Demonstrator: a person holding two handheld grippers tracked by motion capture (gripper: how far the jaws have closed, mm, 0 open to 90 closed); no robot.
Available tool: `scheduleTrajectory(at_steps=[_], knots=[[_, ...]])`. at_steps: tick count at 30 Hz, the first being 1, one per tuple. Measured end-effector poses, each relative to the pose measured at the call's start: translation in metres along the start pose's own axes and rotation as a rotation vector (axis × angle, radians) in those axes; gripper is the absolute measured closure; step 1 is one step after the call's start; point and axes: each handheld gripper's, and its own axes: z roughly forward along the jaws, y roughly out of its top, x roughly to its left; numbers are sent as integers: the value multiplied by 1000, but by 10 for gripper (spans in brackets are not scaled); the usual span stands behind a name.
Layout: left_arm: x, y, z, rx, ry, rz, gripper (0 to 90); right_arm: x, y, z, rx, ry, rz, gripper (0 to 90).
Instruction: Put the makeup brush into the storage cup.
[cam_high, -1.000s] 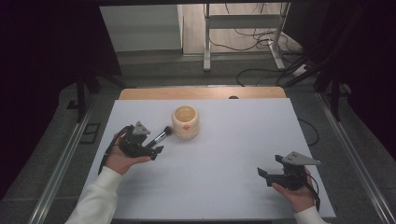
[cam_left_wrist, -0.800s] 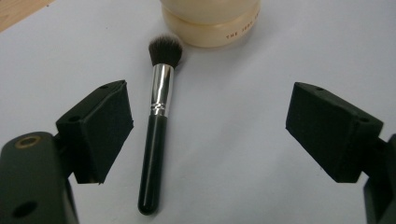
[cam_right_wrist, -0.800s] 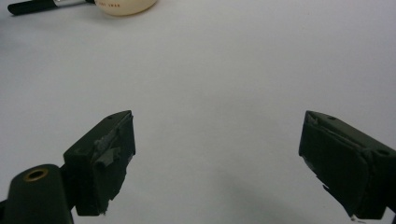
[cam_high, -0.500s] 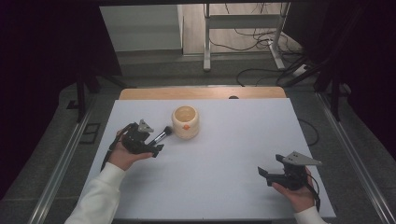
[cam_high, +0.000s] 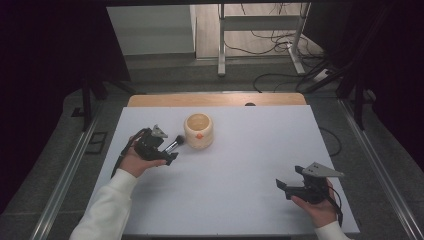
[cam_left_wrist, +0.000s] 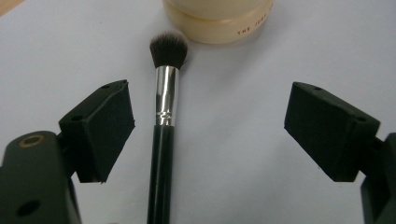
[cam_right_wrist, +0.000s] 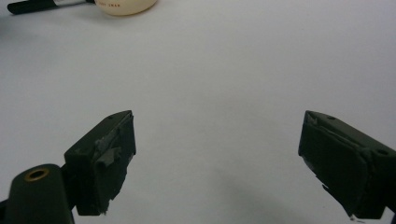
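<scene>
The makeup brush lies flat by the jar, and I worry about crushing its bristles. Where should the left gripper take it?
Grip the makeup brush on its black handle, just behind the silver ferrule, coming down from above with the left gripper astride it. The handle already lies between the open jaws, and the bristle head sits close to the cream jar.

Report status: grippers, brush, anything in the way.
Left gripper open, brush flat on table between its fingers, untouched. Right gripper open, empty. Brush bristles beside cream jar; nothing blocking.
</scene>
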Motion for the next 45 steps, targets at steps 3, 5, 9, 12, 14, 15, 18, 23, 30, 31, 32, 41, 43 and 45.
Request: scheduleTrajectory(at_steps=[3, 5, 9, 12, 14, 15, 18, 23, 30, 31, 32, 41, 43, 45], knots=[[3, 1, 3, 10, -9, -11, 164, 0, 0, 0, 1, 0, 1, 119], [5, 2, 5, 15, -12, -17, 167, 0, 0, 0, 1, 0, 2, 119], [10, 2, 9, 23, -26, -39, 171, -1, 0, 0, -9, 15, 10, 119], [14, 1, 13, 28, -32, -50, 179, 0, 0, 0, -6, 14, 8, 118], [16, 2, 15, 32, -39, -54, 187, 0, 0, 0, -6, 15, 7, 118], [17, 2, 17, 35, -43, -57, 187, 0, 0, 0, -6, 14, 7, 118], [19, 3, 22, 51, -45, -54, 200, 0, 0, 0, -6, 13, 8, 118], [24, 3, 30, 79, -48, -59, 224, 0, 0, 0, -7, 17, 10, 119], [29, 3, 38, 104, -46, -62, 250, -1, 0, 0, -6, 15, 9, 120], [30, 3, 40, 107, -45, -66, 262, -1, 0, 1, -3, 15, 7, 120], [30, 3, 40, 107, -45, -66, 271, -1, 0, 1, -3, 15, 7, 120], [33, 2, 51, 144, -50, -73, 352, -2, -1, 1, -1, 8, 8, 120], [33, 2, 55, 155, -43, -69, 412, -2, -1, 1, -1, 7, 12, 120], [34, 2, 56, 159, -36, -65, 433, -2, -1, 1, -2, 7, 12, 120]])
